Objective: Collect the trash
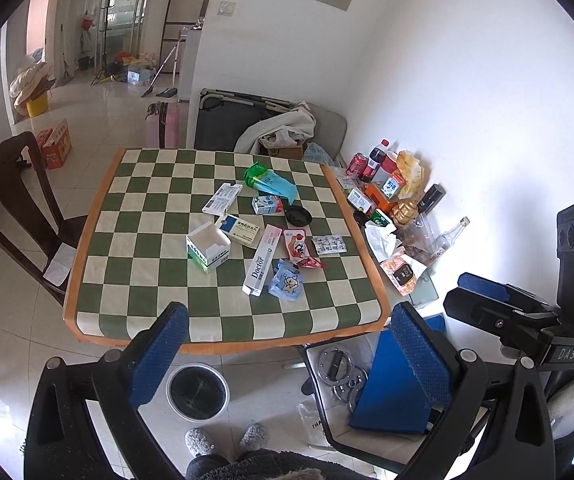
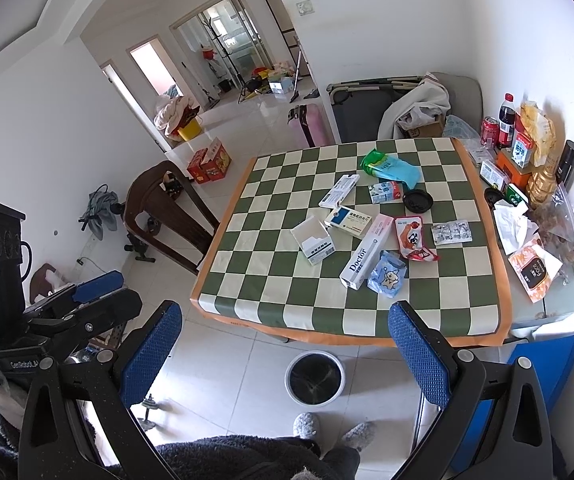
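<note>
Trash litters the checkered counter above a floor bin, both grippers' fingers spread apart, empty.

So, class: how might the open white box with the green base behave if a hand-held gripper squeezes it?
The open white box looks like thin card with its top flaps open, so it would probably crush easily. It appears empty, so likely light. Standing upright on the checked cloth, it may tip or slide if nudged.
</note>
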`<state>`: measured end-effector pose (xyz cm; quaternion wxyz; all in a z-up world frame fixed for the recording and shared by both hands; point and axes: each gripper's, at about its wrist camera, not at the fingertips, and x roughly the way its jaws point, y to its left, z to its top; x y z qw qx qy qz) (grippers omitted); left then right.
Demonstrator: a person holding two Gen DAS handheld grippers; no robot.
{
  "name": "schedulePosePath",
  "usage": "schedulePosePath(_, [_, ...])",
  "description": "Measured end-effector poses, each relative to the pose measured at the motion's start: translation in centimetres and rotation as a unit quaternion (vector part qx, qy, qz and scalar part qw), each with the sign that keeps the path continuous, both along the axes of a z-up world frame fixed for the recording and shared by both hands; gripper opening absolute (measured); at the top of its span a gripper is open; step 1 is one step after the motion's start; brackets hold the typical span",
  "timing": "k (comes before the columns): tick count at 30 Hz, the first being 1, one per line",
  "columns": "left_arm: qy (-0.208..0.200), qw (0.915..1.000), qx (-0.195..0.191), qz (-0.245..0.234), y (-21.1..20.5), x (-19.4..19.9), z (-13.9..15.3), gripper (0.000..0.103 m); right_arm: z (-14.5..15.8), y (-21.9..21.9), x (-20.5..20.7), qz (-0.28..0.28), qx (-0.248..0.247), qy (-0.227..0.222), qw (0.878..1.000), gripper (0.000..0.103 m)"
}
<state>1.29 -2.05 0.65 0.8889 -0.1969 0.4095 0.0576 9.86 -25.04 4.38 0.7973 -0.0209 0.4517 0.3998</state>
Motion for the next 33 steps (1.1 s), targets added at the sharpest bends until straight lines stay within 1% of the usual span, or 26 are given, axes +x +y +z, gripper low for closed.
schedulePosePath(19, [0.001,1.0000,-0.001,-0.003,-0.8,1.0,0.8,0.103,-0.1,0.1,0.0,-0.001,0.002,0.001,1.000,0.103])
schedulePosePath(21, [0.004,1.0000,0.009,-0.001,-0.9,1.7,0.9,0.103,-0.1,0.0,0.0,-0.002,0.002,0.000,1.000,0.103])
schedulePosePath(22, [0.007,0.9996,0.027,0.008,-0.9,2.1,0.7,0.103,-0.2,0.0,0.0,-0.006,0.002,0.000,1.000,0.103])
schedulePosePath(23, [0.013,0.9982,0.054,0.020,-0.8,2.8,0.5,0.103,-0.2,0.0,0.1,-0.011,0.004,0.001,1.000,0.103])
schedulePosePath(24, [0.017,0.9959,0.083,0.032,-0.7,3.4,0.1,0.103,-0.3,0.1,0.3,-0.022,0.005,0.003,1.000,0.103])
schedulePosePath(26, [0.036,0.9868,0.147,0.057,-0.4,5.2,-1.3,0.103,-0.6,0.5,1.5,-0.055,-0.003,0.001,0.998,0.103])
schedulePosePath(27, [0.046,0.9831,0.165,0.064,-0.2,6.0,-2.2,0.103,-0.8,0.5,1.9,-0.069,-0.008,0.000,0.998,0.103])
schedulePosePath(28, [0.064,0.9803,0.174,0.070,0.4,7.2,-3.4,0.103,-1.4,0.6,2.3,-0.087,-0.015,0.000,0.996,0.103])
schedulePosePath(29, [0.082,0.9793,0.169,0.076,1.1,8.1,-4.7,0.103,-2.1,0.5,2.9,-0.105,-0.023,0.004,0.994,0.103])
schedulePosePath(31, [0.114,0.9800,0.137,0.088,2.9,10.3,-7.8,0.103,-4.0,0.5,4.4,-0.142,-0.033,0.020,0.989,0.103])
schedulePosePath(33, [0.160,0.9773,0.089,0.108,4.7,13.0,-11.4,0.103,-6.6,0.4,6.6,-0.176,-0.037,0.042,0.983,0.103])
